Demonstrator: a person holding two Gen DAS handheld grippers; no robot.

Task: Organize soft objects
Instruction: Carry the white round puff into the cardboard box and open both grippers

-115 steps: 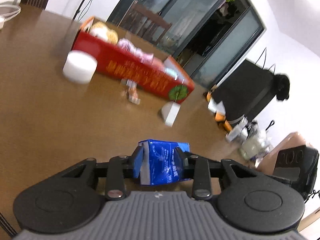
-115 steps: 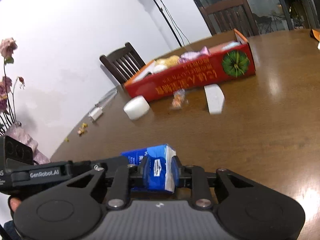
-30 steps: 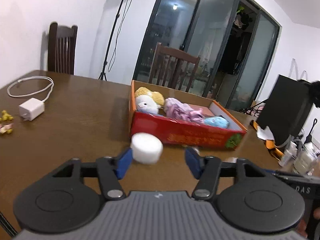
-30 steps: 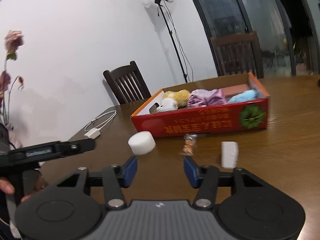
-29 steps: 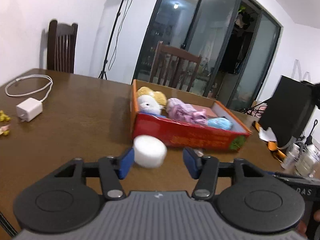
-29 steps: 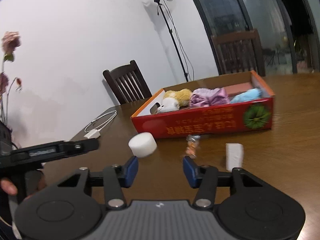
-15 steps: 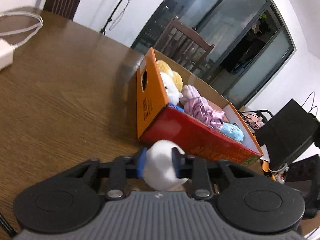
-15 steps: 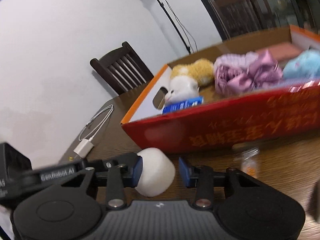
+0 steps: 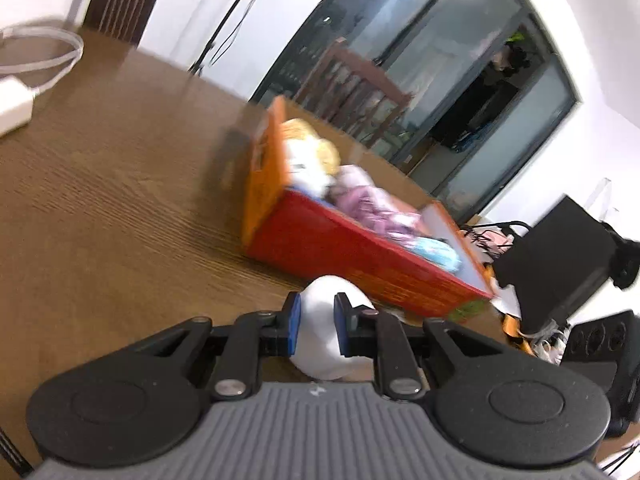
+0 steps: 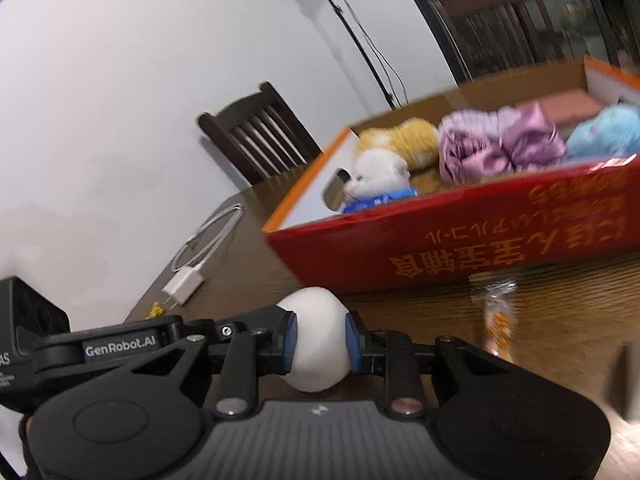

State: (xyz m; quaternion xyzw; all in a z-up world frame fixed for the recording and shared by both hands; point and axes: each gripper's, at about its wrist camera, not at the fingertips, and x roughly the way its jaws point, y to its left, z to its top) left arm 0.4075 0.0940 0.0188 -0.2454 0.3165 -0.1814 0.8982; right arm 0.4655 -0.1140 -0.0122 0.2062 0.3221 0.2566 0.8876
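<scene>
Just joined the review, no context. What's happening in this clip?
A person is tidying soft things into a red cardboard box on a wooden table. Both grippers are on one white foam puff: the left gripper is shut on it, and the right gripper is closing on it, pads already pressing its sides. The box already holds a plush dog, purple cloth and a blue plush. A wrapped snack lies beside the box.

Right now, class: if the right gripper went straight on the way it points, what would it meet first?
The right gripper is closing on the white foam ball between its pads. Pushed straight on, ball and gripper would probably meet the red box first, at its near wall, though depth is unclear.
</scene>
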